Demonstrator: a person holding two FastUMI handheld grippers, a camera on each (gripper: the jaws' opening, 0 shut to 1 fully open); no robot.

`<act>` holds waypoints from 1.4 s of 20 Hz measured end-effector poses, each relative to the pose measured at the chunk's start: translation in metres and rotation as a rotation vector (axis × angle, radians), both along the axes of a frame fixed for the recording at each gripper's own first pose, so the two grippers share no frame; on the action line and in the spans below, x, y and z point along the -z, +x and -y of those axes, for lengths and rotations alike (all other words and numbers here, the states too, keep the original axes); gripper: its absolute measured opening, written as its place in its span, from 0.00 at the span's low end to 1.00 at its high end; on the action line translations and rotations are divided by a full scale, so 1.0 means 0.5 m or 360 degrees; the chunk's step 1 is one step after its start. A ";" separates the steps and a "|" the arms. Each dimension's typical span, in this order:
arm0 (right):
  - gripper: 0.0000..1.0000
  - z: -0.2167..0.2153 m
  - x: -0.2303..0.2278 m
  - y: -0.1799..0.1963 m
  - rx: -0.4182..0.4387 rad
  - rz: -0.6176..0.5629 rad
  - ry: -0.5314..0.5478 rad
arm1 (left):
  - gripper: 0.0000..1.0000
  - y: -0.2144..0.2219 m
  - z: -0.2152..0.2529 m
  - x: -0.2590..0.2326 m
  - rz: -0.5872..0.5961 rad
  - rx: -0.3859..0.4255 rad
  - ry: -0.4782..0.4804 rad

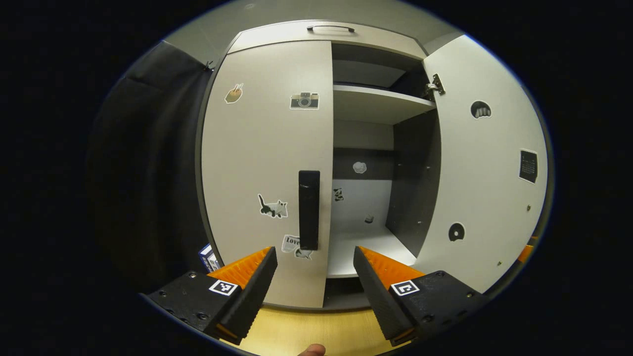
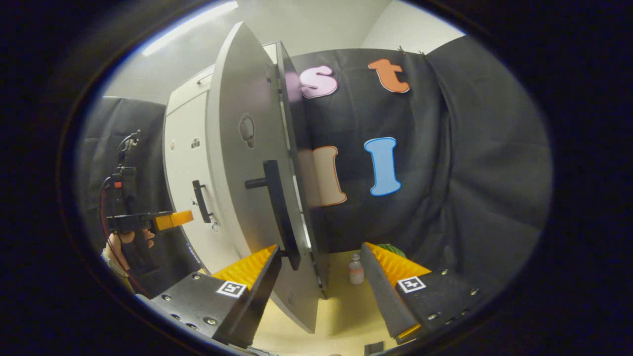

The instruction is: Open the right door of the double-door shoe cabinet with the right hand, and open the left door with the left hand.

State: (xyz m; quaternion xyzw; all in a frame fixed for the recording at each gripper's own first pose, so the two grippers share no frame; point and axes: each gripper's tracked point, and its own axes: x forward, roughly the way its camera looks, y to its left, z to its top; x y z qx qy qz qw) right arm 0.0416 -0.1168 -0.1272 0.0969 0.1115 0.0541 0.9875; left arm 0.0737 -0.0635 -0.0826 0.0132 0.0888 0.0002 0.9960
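1. Facing the shoe cabinet (image 1: pixel 316 37) in the left gripper view, I hold my left gripper (image 1: pixel 315 257) with its fingers apart and nothing between them; the left door (image 1: pixel 262 148) stands shut ahead, filling the field from 9 to 12 o'clock.
2. Its black handle (image 1: pixel 309 210), a vertical bar near the door's free edge, lies just above the gap between my fingers, at about 12 o'clock from them; I am not yet touching it.
3. The right door (image 1: pixel 487 163) is swung open at 3 o'clock, baring a shelf (image 1: pixel 381 101) and the pale cabinet floor (image 1: pixel 363 242).
4. In the right gripper view, my right gripper (image 2: pixel 321 257) also has its fingers spread; the right door's handle (image 2: pixel 279 212) reaches down to the gap's left side, near the left finger (image 2: pixel 247 269) but unclamped.
5. My left gripper appears there at 9 o'clock, held in a hand (image 2: pixel 126 240), short of the left door.
6. Judgement on handling: the door is a stiff, flat panel on hinges, probably light to swing but resisting slightly at the start. The bar looks smooth and rigid, so I should close both ribbed pads across its middle and pull outward in an arc about the hinge, not straight back.
7. The right-door step looks done; the left remains.
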 end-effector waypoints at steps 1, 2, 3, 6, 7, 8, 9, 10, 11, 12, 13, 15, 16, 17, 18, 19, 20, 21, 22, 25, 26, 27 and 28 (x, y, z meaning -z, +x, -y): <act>0.88 0.008 0.001 -0.002 0.0033 -0.0001 -0.0002 | 0.96 0.016 -0.005 -0.001 0.0005 0.0003 0.0010; 0.95 0.011 0.003 -0.001 0.0069 -0.0002 -0.0009 | 0.96 0.031 -0.007 -0.002 0.0009 0.0010 0.0016; 0.95 0.020 0.004 -0.002 0.0103 -0.0002 -0.0017 | 0.97 0.046 -0.009 -0.002 0.0015 0.0019 0.0021; 0.95 0.035 0.017 -0.002 0.0188 -0.0022 -0.0016 | 0.97 0.086 -0.011 -0.002 0.0023 0.0046 0.0029; 0.95 0.041 0.021 -0.004 0.0214 -0.0028 -0.0007 | 0.97 0.096 -0.011 0.001 0.0023 0.0053 0.0033; 0.95 0.042 0.024 -0.001 0.0239 -0.0036 0.0001 | 0.97 0.108 -0.013 0.002 0.0019 0.0059 0.0039; 0.95 0.045 0.028 -0.004 0.0263 -0.0046 0.0009 | 0.97 0.119 -0.015 0.004 0.0019 0.0064 0.0048; 0.95 0.048 0.036 -0.006 0.0286 -0.0058 0.0012 | 0.97 0.131 -0.017 0.005 0.0020 0.0065 0.0059; 0.95 0.050 0.043 -0.007 0.0306 -0.0065 0.0015 | 0.97 0.137 -0.021 0.006 0.0024 0.0057 0.0070; 0.95 0.054 0.047 -0.010 0.0325 -0.0069 0.0021 | 0.97 0.147 -0.024 0.004 0.0039 0.0051 0.0080; 0.95 0.056 0.051 -0.013 0.0341 -0.0076 0.0024 | 0.97 0.156 -0.027 0.001 0.0052 0.0044 0.0087; 0.95 0.064 0.060 -0.021 0.0379 -0.0092 0.0025 | 0.96 0.167 -0.030 -0.004 0.0079 0.0030 0.0092; 0.95 0.069 0.063 -0.022 0.0397 -0.0099 0.0023 | 0.96 0.173 -0.030 -0.006 0.0092 0.0030 0.0085; 0.95 0.073 0.067 -0.022 0.0413 -0.0104 0.0027 | 0.96 0.178 -0.027 -0.005 0.0099 0.0037 0.0076; 0.95 0.077 0.068 -0.023 0.0421 -0.0106 0.0038 | 0.96 0.183 -0.025 -0.002 0.0095 0.0049 0.0067; 0.95 0.079 0.068 -0.022 0.0427 -0.0107 0.0054 | 0.96 0.187 -0.026 0.003 0.0085 0.0048 0.0063; 0.95 0.077 0.070 -0.016 0.0433 -0.0105 0.0068 | 0.96 0.191 -0.027 0.009 0.0071 0.0046 0.0060; 0.95 0.077 0.072 -0.010 0.0438 -0.0105 0.0079 | 0.92 0.198 -0.028 0.017 0.0053 0.0039 0.0056; 0.95 0.076 0.072 -0.009 0.0440 -0.0106 0.0084 | 0.88 0.201 -0.030 0.026 0.0028 0.0034 0.0048; 0.95 0.077 0.077 -0.009 0.0437 -0.0114 0.0067 | 0.81 0.201 -0.030 0.027 0.0043 0.0030 0.0037; 0.95 0.077 0.080 -0.004 0.0434 -0.0123 0.0060 | 0.81 0.201 -0.030 0.027 0.0054 0.0029 0.0045; 0.95 0.079 0.081 -0.003 0.0431 -0.0126 0.0053 | 0.80 0.204 -0.031 0.028 0.0061 0.0029 0.0048; 0.95 0.080 0.082 -0.001 0.0429 -0.0129 0.0049 | 0.77 0.200 -0.034 0.032 0.0050 0.0026 0.0041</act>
